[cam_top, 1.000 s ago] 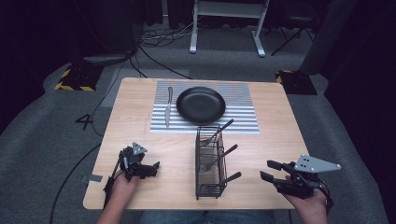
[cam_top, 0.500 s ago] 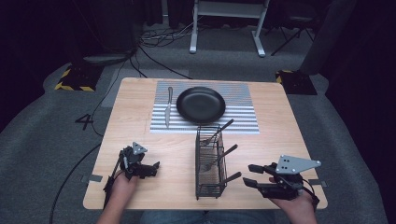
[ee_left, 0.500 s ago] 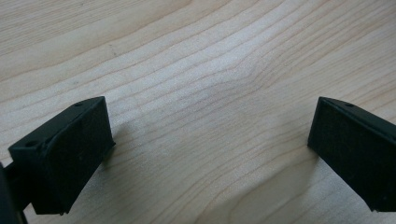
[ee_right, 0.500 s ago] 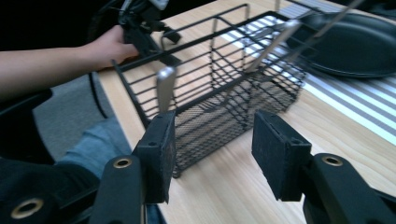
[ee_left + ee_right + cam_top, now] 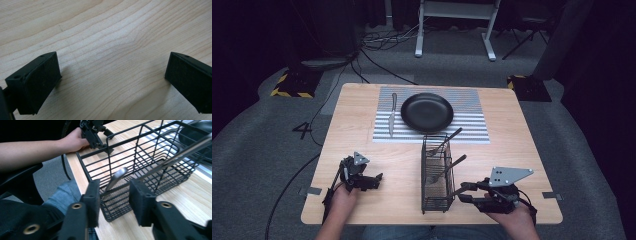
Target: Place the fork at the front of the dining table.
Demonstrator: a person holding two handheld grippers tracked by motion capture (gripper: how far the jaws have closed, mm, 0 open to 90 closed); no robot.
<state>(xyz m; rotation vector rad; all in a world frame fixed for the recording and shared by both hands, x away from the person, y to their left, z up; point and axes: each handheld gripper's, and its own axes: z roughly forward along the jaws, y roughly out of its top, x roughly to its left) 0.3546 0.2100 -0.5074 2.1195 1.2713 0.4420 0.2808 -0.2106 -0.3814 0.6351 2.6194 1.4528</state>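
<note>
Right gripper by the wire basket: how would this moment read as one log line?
right gripper: jaws closing around silver utensil handle, pads not yet pressing | black wire basket: on wooden table | left gripper: open, empty

Black wire basket (image 5: 435, 172), black plate (image 5: 427, 112) on a grey-and-white striped mat (image 5: 472, 117), silver knife (image 5: 391, 114), pale wood-grain counter (image 5: 362, 140), black grippers' jaws.

Floor: grey carpet (image 5: 257, 150), black cables (image 5: 377, 55) at upper centre.
Furniture: white metal frame (image 5: 457, 30) at top centre.
Markers: yellow-black hazard blocks (image 5: 289, 85) upper left.
Light: dim, dark edges.
</note>
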